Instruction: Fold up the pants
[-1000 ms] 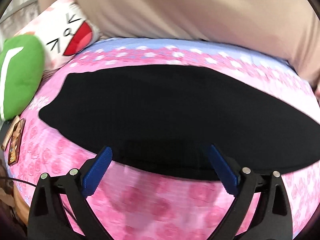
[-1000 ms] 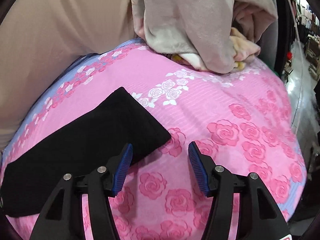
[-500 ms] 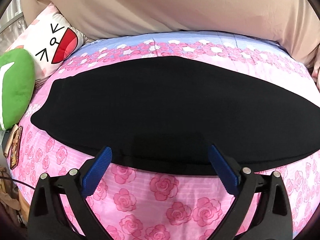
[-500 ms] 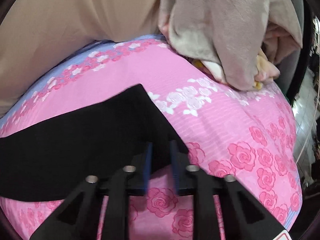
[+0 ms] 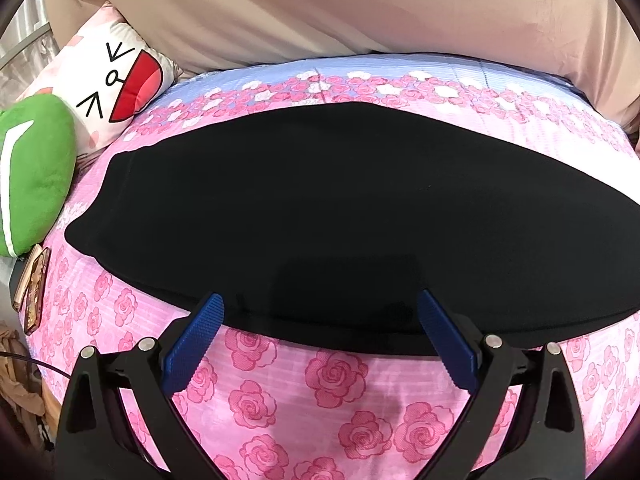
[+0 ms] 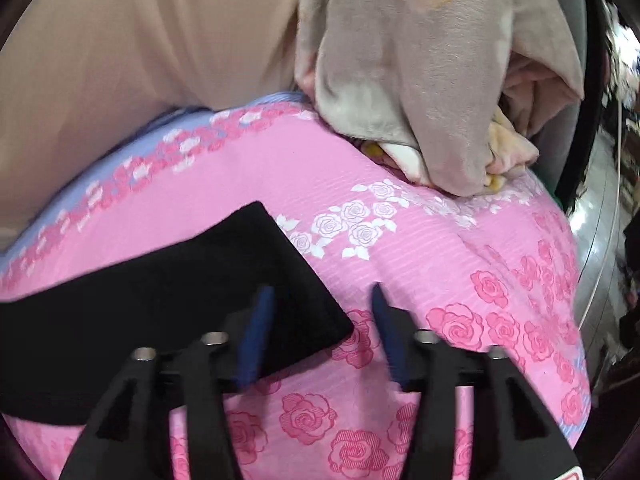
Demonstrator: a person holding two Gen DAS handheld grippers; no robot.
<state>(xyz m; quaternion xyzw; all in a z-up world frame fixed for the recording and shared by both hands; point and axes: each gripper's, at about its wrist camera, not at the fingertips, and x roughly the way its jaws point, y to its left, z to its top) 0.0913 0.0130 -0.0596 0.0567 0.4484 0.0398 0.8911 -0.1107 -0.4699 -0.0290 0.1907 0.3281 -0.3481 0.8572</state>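
right gripper jaws opening after brief pinch, letting go black pants hem corner; left gripper spread empty; fold likely settled on bed sheet.

The long black folded pants lie flat on the pink rose-print bed sheet, with the green plush cushion and white cartoon-face pillow at their left end and the grey fleece blanket heap behind their right end.
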